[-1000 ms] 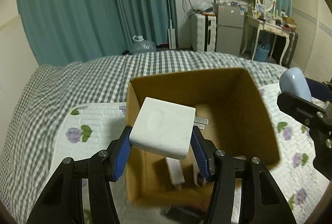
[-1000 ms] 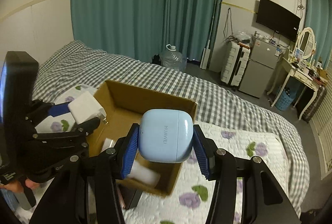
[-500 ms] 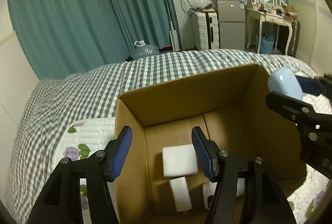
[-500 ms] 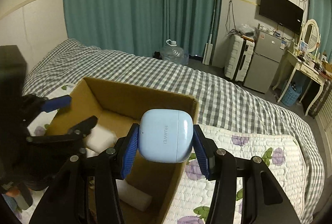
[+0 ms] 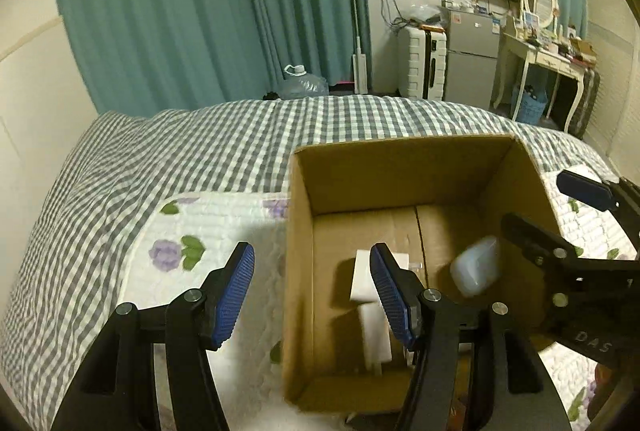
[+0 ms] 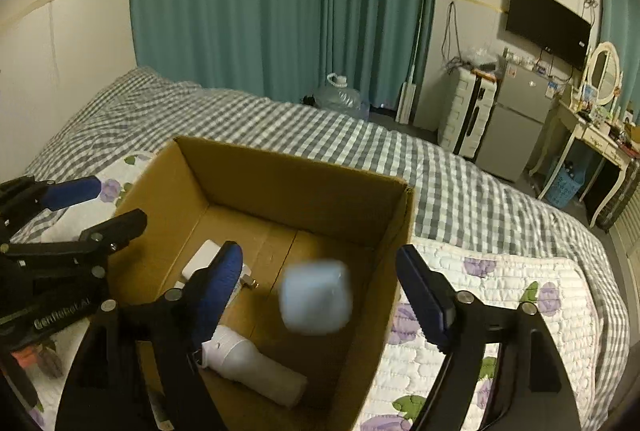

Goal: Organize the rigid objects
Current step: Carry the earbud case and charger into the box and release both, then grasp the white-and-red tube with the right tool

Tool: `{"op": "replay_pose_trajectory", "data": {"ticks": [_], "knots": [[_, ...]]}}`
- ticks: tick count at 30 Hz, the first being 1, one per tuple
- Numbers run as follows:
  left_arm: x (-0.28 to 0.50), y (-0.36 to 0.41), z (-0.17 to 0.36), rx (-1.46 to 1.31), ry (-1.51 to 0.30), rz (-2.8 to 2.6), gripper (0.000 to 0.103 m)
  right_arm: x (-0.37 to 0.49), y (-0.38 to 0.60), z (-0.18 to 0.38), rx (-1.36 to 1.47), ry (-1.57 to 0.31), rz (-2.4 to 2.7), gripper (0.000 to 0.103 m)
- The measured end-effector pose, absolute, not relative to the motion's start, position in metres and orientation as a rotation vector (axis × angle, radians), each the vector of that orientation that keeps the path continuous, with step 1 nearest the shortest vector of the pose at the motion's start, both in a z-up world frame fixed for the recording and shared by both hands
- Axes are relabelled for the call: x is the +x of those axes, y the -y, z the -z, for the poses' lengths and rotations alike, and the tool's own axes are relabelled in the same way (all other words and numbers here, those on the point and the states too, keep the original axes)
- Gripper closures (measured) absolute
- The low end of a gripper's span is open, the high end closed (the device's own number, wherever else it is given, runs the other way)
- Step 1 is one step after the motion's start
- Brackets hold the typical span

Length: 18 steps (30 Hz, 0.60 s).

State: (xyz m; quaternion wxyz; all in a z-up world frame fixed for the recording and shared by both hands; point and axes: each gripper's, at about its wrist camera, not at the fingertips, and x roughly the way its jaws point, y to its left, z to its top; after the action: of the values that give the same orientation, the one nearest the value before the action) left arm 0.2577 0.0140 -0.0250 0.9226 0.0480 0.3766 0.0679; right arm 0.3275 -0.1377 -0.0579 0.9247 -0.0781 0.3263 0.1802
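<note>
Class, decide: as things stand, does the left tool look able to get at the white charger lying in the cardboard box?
Probably yes: the left tool is open, the cardboard box has no lid, and the white charger lies uncovered just below.

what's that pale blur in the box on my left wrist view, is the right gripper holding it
observer: no. In the right wrist view the right gripper is wide open, and the blue earbud case shows blurred between its pads, touching neither.
operator: what's the white strip behind my finger
observer: a white cylindrical item lying on its side on the floor of the cardboard box, near the front wall.
operator: where's my gripper from there
observer: the left gripper is open at the box's left wall, holding nothing.
</note>
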Motion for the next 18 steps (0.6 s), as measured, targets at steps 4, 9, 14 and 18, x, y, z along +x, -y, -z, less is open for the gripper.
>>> {"op": "replay_pose_trajectory", "data": {"ticks": [4, 9, 14, 18], "knots": [[0.232, -0.022, 0.015, 0.071, -0.771, -0.153, 0.040, 0.302, 0.148, 0.044, -0.171, -0.642, -0.380, 0.024], [0.196, -0.034, 0.012, 0.038, -0.800, -0.179, 0.040, 0.261, 0.156, 0.026, -0.175, -0.621, -0.396, 0.024], [0.159, -0.046, 0.027, 0.012, -0.849, -0.225, 0.039, 0.226, 0.148, 0.033, -0.187, -0.642, -0.432, 0.024], [0.137, -0.054, 0.042, -0.018, -0.871, -0.251, 0.039, 0.203, 0.144, 0.065, -0.200, -0.712, -0.463, 0.024]]}}
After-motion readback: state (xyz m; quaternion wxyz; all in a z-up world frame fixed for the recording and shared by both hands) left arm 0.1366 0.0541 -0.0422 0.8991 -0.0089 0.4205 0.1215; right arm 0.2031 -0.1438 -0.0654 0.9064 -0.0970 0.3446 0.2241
